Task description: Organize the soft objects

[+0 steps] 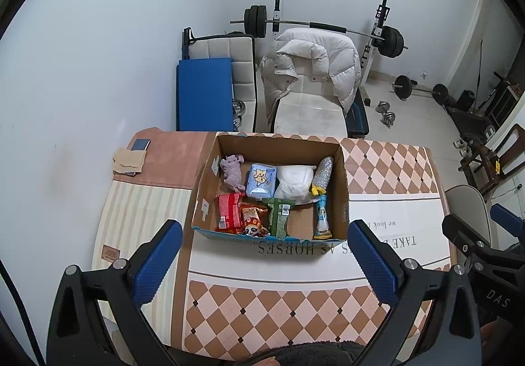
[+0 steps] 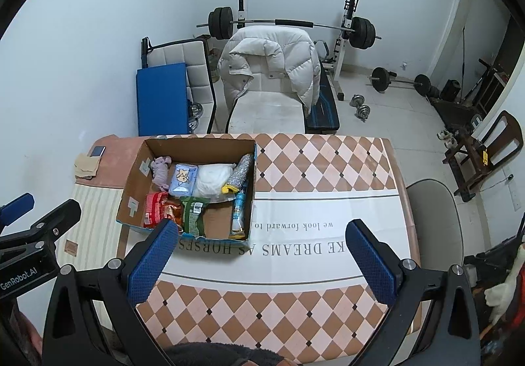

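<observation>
Nearest the cameras, both tools hang above the near edge of the table. The left gripper (image 1: 265, 254) has its blue pads spread wide with nothing between them; the right gripper (image 2: 262, 251) is likewise spread wide and empty.

Under them the table (image 2: 295, 316) wears a cloth of brown and pink diamonds, with a white band of upside-down lettering across the middle. To the left lies a striped mat (image 1: 141, 211).

Further in, on the left half of the table, stands an open cardboard box (image 1: 203, 192). The soft things are inside it:
- a mauve cloth (image 1: 232, 170) at the far left
- a blue tissue pack (image 1: 261, 180) beside it
- a white bundle (image 1: 293, 182) next along
- a glittery tube (image 1: 323, 172) against the right wall
- red snack packs (image 1: 229, 211), a green pack (image 1: 279, 215) and a slim bottle (image 1: 322, 218) along the near side

On the table's far left corner sit a phone (image 1: 140, 145) and a beige cloth (image 1: 128, 161), touching.

Beyond the table are a chair (image 1: 308, 110) draped with a white puffer jacket (image 1: 315, 60), a blue mat (image 1: 203, 93) leaning by the wall, a barbell (image 1: 321, 26) on its rack, and dumbbells (image 1: 385, 113) on the tiled floor.
</observation>
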